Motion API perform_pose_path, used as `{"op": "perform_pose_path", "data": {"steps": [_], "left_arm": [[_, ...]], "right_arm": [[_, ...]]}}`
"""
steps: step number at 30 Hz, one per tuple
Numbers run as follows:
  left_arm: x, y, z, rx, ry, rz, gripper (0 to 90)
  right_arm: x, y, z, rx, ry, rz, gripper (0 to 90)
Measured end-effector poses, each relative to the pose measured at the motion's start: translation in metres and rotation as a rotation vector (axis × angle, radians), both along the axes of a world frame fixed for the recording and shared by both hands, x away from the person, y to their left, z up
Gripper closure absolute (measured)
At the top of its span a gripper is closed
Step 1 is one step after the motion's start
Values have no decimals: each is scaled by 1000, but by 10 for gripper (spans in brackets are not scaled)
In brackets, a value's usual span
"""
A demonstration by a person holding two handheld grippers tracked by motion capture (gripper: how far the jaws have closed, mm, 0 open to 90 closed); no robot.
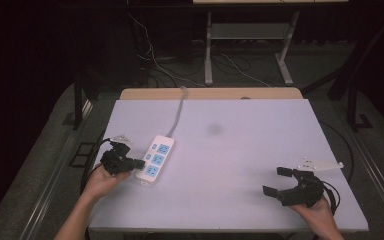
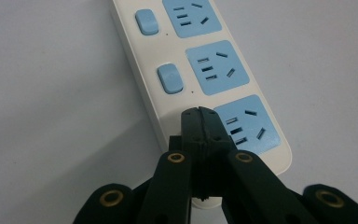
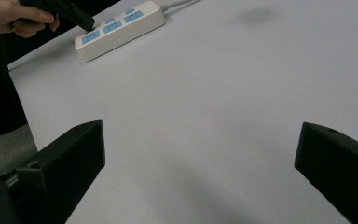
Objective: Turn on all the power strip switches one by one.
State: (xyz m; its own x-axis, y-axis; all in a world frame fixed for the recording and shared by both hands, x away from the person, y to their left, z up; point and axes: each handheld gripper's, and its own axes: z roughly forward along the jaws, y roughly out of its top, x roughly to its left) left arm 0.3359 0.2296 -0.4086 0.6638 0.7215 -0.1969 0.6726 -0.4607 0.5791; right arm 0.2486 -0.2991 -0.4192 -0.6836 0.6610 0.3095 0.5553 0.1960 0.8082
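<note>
With my left claw [image 2: 199, 114] pressed together, its tip rests on the power strip [image 1: 155, 158] at the worktop's [image 1: 230, 145] left side; a short, straight push on the switch should do. My right claw [image 1: 286, 182] waits spread.

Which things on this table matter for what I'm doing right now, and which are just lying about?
In the job:
- white power strip with blue sockets and switches
- left gripper, jaws shut, tip on the strip where its nearest switch would sit
- strip's grey cable

Lying about:
- right gripper, open, idle over the white table
- dark smudge on the table
</note>
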Motion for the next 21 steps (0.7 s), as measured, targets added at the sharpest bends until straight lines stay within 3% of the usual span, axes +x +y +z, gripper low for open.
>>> {"op": "perform_pose_path", "data": {"steps": [6, 13, 14, 21], "left_arm": [[-2, -2, 1, 16, -18, 5, 900], [-4, -3, 0, 12, -31, 16, 899], [-4, -3, 1, -6, -25, 12, 899], [-4, -5, 2, 16, -29, 2, 899]], "right_arm": [[0, 0, 0, -1, -1, -1, 15], [1, 0, 0, -3, 0, -7, 15], [1, 0, 0, -2, 0, -7, 15], [1, -1, 0, -3, -1, -9, 15]]}}
